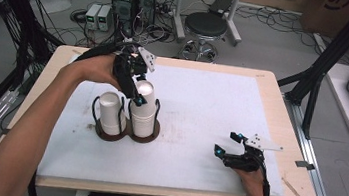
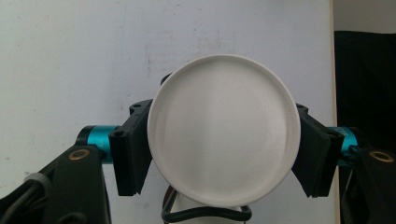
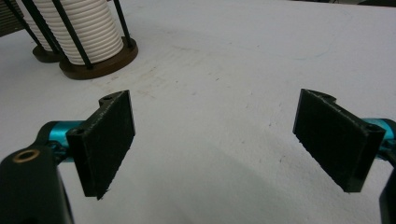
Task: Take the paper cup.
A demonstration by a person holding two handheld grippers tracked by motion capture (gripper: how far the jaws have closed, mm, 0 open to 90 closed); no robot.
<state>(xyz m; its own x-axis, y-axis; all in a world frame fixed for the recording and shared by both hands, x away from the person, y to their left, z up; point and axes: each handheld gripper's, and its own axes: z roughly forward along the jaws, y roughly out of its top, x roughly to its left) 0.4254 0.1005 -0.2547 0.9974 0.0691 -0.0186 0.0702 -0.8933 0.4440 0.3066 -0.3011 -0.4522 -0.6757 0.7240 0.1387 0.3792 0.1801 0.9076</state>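
Two stacks of upturned white paper cups stand in a dark two-ring wire holder (image 1: 127,133) on the left part of the white mat (image 1: 201,106). The top cup (image 1: 147,90) of the right stack (image 1: 143,118) sits between the pads of my left gripper (image 1: 138,92), which comes in from above. In the left gripper view both black pads (image 2: 133,154) press on the sides of that cup (image 2: 224,121), whose round base faces the camera. The left stack (image 1: 111,113) stands untouched. My right gripper (image 1: 228,144) lies low over the mat at the right, open, with nothing between its pads (image 3: 109,140).
The mat covers a wooden table (image 1: 280,121). From the right gripper the holder (image 3: 100,63) and its ribbed cup stack (image 3: 88,28) lie off to the far left. Beyond the table's far edge are a black stool (image 1: 206,26), computer boxes (image 1: 134,2) and cables. Black frame posts (image 1: 336,52) stand at both sides.
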